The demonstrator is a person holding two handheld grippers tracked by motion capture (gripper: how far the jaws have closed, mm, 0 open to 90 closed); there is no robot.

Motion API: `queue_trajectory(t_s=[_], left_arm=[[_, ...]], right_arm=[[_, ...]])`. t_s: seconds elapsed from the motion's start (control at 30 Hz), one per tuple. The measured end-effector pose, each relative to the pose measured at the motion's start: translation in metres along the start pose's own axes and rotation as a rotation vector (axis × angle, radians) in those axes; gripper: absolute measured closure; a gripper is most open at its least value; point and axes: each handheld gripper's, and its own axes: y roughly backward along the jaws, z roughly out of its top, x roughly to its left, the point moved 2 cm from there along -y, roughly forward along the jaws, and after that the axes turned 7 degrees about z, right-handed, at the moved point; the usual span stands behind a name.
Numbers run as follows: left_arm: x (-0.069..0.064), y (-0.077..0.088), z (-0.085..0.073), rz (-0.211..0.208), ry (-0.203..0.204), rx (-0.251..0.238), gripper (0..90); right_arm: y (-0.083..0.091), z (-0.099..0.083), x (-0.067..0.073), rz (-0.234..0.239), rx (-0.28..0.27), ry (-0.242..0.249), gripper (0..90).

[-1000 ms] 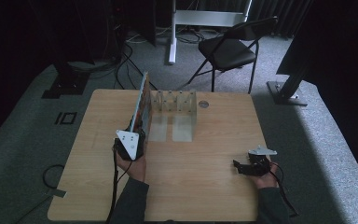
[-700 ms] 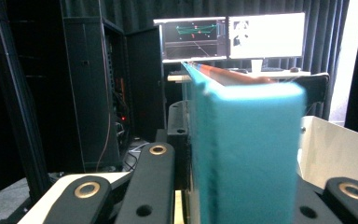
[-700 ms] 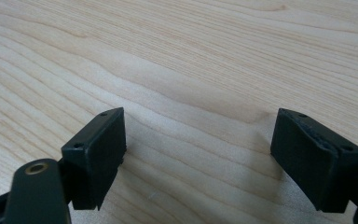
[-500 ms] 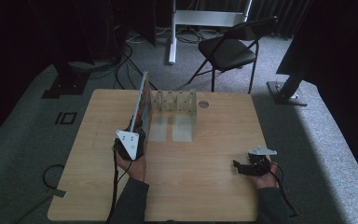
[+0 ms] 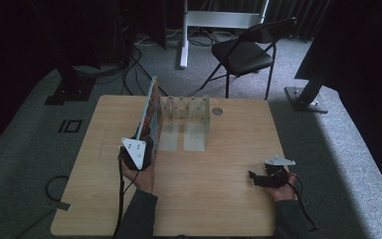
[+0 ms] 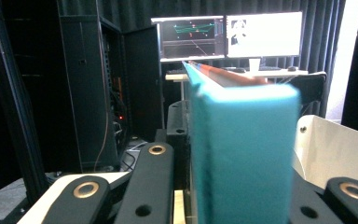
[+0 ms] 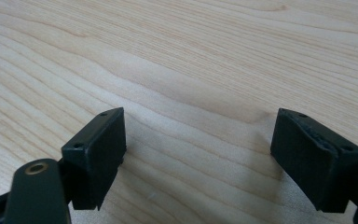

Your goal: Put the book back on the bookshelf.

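Observation:
A thin, tall book [image 5: 149, 110] with a teal spine [image 6: 242, 154] stands upright on edge on the wooden table [image 5: 219, 209], just left of a clear rack [image 5: 188, 108] with several slots. My left gripper [image 5: 144, 148] is shut on the book's near end, its black jaws on either side of the spine in the left gripper view. The rack's pale wall [image 6: 335, 149] rises to the right of the book there. My right gripper [image 5: 256, 178] rests on the table near the right front, pointing left. In the right gripper view its jaws stand open [image 7: 198, 154] over bare wood [image 7: 191, 56].
A small round disc [image 5: 217, 111] lies on the table right of the rack. Beyond the far edge stand a black folding chair [image 5: 243, 52] and a white stand [image 5: 184, 35]. Two lit monitors [image 6: 228, 35] sit behind. Cables trail on the grey carpet [image 5: 54, 184].

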Motion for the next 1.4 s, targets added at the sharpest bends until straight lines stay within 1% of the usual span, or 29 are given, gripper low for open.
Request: queue_trajectory(t_s=[0.23, 0.6, 0.87, 1.0, 1.27, 1.37, 1.4], left_arm=[[0.0011, -0.0001, -0.0001, 0.005, 0.003, 0.000, 79.4], [0.0056, -0.0010, -0.0011, 0.011, 0.023, -0.001, 79.0], [0.0070, -0.0008, -0.0017, 0.013, 0.012, -0.005, 78.4], [0.0084, -0.0005, -0.0019, 0.013, 0.017, -0.010, 77.9], [0.0087, -0.0003, -0.0018, 0.011, 0.009, -0.016, 77.4], [0.0088, -0.0003, -0.0017, 0.006, 0.012, -0.015, 77.2], [0.0091, -0.0002, -0.0015, -0.002, 0.011, -0.015, 77.0]], right_arm=[[0.0000, 0.0000, 0.0000, 0.000, 0.000, 0.000, 17.8], [0.0000, 0.0000, 0.0000, 0.000, 0.000, 0.001, 17.8], [0.0000, 0.0000, 0.0001, -0.001, 0.001, 0.000, 17.8], [-0.0001, 0.0000, 0.0003, -0.002, 0.001, 0.001, 17.8], [-0.0001, 0.0000, 0.0003, -0.002, 0.001, 0.001, 17.8], [-0.0001, 0.0000, 0.0002, -0.002, 0.001, 0.001, 17.8], [0.0000, 0.0000, 0.0003, -0.002, 0.001, 0.001, 17.8]])
